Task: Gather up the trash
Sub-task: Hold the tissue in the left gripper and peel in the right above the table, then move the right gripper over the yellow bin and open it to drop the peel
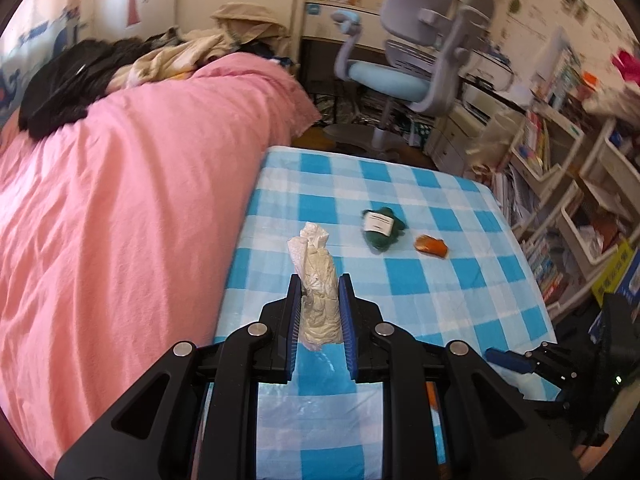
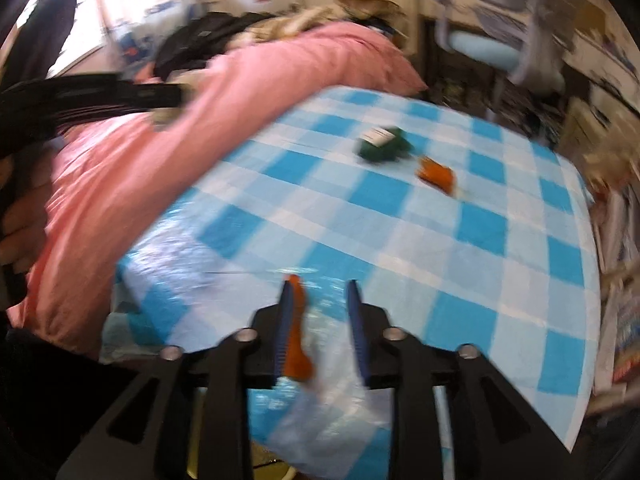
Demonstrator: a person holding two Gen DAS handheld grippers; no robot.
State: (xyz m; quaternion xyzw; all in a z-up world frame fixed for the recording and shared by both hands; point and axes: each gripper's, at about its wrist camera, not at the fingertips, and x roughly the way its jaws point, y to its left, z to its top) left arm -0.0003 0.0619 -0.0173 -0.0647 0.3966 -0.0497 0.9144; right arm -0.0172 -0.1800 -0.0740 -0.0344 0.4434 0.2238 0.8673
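My left gripper is shut on a crumpled white tissue wad and holds it above the blue checked table. A green crumpled wrapper with a white label and an orange wrapper lie on the table beyond it; both also show in the blurred right wrist view, the green wrapper and the orange wrapper. My right gripper has its jaws apart over the table's near edge; an orange scrap sticks to its left finger, over a clear plastic bag.
A bed with a pink duvet borders the table's left side. A grey and blue desk chair stands beyond the table. Shelves with books and bins line the right. The right gripper shows at the left wrist view's lower right.
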